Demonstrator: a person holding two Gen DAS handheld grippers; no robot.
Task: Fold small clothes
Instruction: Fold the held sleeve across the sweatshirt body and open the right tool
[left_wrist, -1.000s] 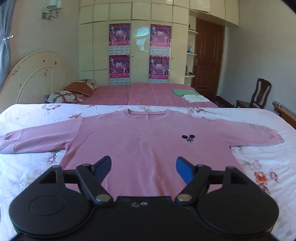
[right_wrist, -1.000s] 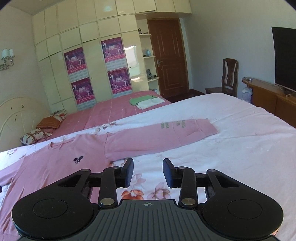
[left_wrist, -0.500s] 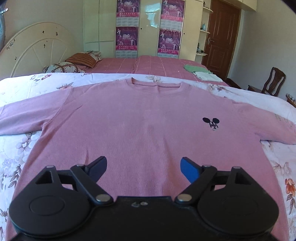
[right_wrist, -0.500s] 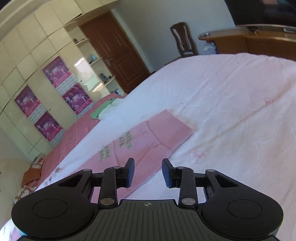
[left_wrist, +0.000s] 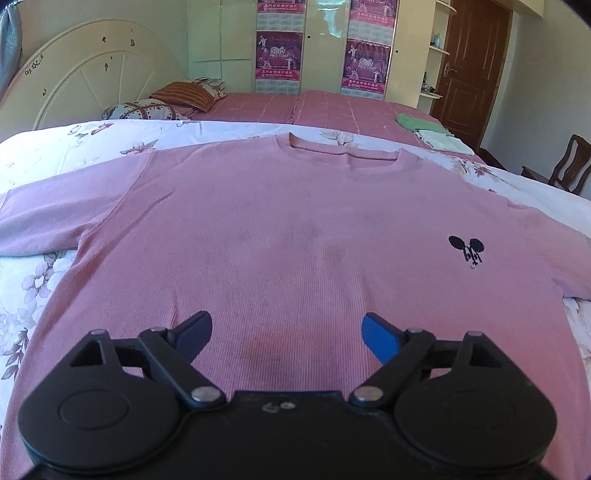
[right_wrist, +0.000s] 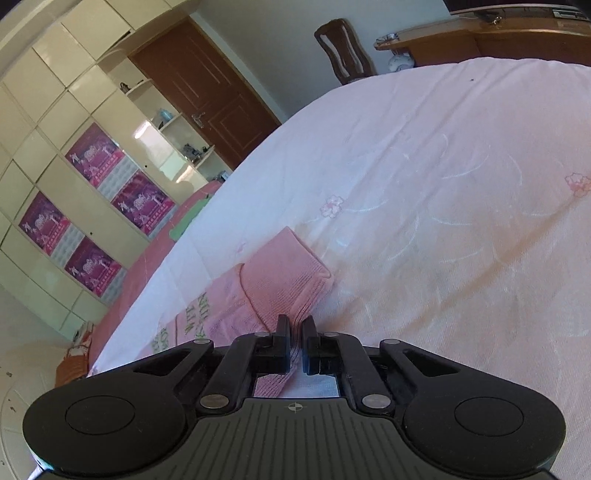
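Sweater in pink rib knit is laid flat, front up, on the floral bedsheet, its neckline away from the left wrist camera and its sleeves spread to either side. The ribbed cuff of one sleeve is pinched in the right gripper, whose jaws are drawn narrow onto the fabric. The left gripper is held wide apart and empty, low over the hem area. The sleeve fold is judged to be the step in hand; it would best be done by lifting the cuff only slightly and carrying it across the chest, while the body is pinned near the shoulder so that nothing is dragged.
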